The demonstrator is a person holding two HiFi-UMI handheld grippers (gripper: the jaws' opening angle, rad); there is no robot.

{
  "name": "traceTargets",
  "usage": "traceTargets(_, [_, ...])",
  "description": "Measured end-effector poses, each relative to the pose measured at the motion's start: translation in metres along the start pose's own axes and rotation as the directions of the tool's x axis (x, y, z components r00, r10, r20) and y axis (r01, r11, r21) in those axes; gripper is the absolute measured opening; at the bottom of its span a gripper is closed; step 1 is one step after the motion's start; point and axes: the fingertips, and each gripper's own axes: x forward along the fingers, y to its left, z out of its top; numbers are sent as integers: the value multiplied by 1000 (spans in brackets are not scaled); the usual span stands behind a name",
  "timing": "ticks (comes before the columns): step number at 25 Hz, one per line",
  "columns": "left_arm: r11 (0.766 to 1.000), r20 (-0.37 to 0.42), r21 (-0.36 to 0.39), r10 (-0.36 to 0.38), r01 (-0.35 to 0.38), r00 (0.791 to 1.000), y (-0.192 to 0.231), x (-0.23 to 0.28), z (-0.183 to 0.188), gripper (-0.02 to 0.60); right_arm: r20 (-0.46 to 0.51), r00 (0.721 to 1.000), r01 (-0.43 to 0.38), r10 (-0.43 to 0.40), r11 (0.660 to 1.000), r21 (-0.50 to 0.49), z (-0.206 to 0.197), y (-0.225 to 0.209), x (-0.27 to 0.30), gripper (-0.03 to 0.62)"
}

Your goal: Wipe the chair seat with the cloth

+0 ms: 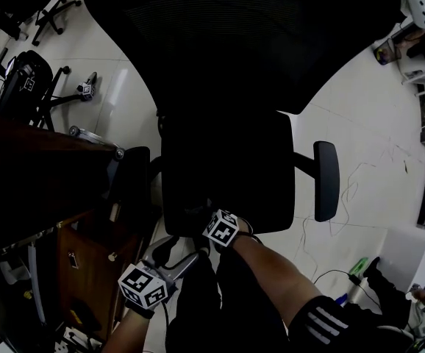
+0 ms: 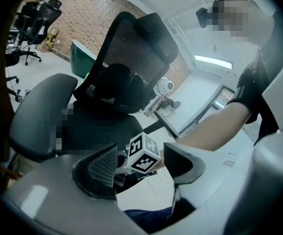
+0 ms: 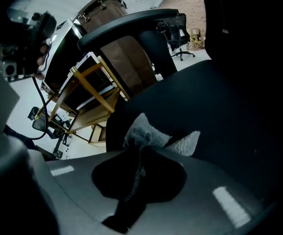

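A black office chair fills the head view, its seat (image 1: 227, 171) dark below the mesh backrest (image 1: 234, 28). My right gripper (image 1: 205, 234) rests at the seat's front edge, shut on a grey cloth (image 3: 146, 136) that bunches out past its jaws onto the seat (image 3: 220, 106). My left gripper (image 1: 170, 259) hangs lower and to the left, off the seat, open with nothing between its fingers (image 2: 100, 168). In the left gripper view the chair (image 2: 112, 106) stands beyond the jaws, with the right gripper's marker cube (image 2: 144, 153) between them.
A wooden cabinet (image 1: 87, 263) and dark desk (image 1: 29, 168) stand close on the left. The chair's right armrest (image 1: 326, 179) juts out. Other office chairs (image 1: 29, 79) stand at the far left. Cables and a green bottle (image 1: 358, 266) lie on the white floor at right.
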Motion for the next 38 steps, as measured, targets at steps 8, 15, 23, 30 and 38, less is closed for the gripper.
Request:
traceTargets(8, [993,-36,40,-106,108,994,-50,48,12,318,-98,982,177,-161,967,183,-137,-69,-98,36])
traceTargets(15, [984,-64,79,-156,161,986,-82,73,29,318,-146,957,286,-252,910,301,-202,-98,-169,35])
traceTargets(23, [984,-48,92,-147,151,988,-97,69,56,318,43,974,181,-222,879,441,-156,-71,-184,37])
traceTargets(30, [990,25,107,-98,94,995,-111,34,92,318,434,889,-72,-147,890,450,-32,-4,-251,37])
traceTargets(38, [982,129,168,-111,88,985,-155,-23,131,316,676,710,-137,-194,905,403,59,30,-382,37])
